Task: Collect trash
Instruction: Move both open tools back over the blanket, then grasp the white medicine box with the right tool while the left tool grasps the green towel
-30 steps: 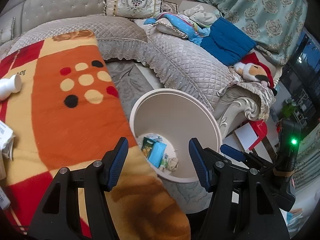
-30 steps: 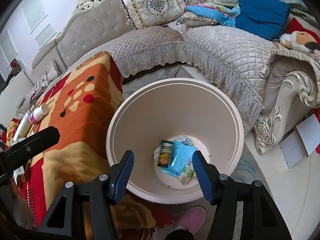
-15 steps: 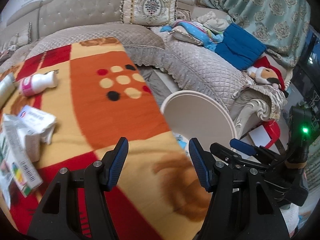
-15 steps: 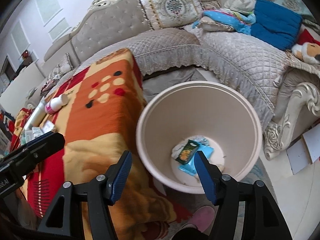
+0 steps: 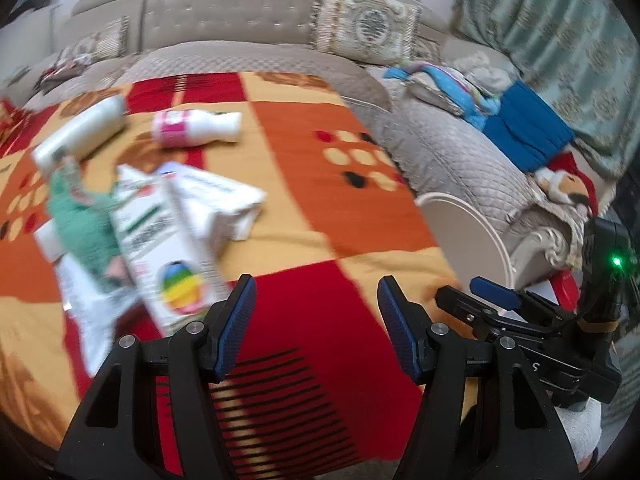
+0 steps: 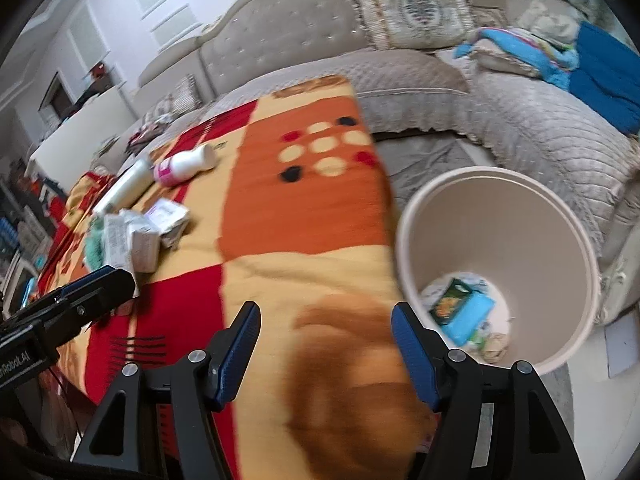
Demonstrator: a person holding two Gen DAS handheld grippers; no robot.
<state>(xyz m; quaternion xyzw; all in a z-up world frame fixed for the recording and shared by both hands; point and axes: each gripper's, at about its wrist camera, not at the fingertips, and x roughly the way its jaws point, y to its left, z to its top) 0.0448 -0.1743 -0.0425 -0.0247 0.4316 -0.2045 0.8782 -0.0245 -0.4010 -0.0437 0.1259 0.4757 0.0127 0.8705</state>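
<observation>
Cream bin [image 6: 568, 240]: stands on the floor just beside the right edge of the blanket-covered surface, close to the grey quilted sofa [image 6: 520, 120]; in the left wrist view only part of its rim and inner wall shows.
Bin contents: a dark green packet [image 6: 450, 300], a light blue packet [image 6: 470, 318] and some crumpled scraps lie on the bottom.
Blanket [image 5: 304, 184]: orange, red and yellow, with a cluster of cream, red and black dots.
Trash on blanket: white cartons [image 5: 168, 232] in a loose heap with a green bundle [image 5: 86, 228] at their left side; a white bottle with a pink label [image 5: 192, 130] lies on its side beyond them, and a longer white bottle [image 5: 80, 132] lies to its left. All are blurred.
Left gripper [image 5: 314, 320]: jaws apart, nothing between the blue pads, hanging over the red patch of the blanket near the carton heap.
Right gripper [image 6: 326, 344]: jaws have just been opening and hold nothing; it hangs over the blanket's yellow and brown near edge, with the bin to its right.
Sofa clutter: a patterned cushion [image 5: 368, 26], a blue folded cloth [image 5: 524, 128] and a red-capped plush toy [image 5: 568, 180].
</observation>
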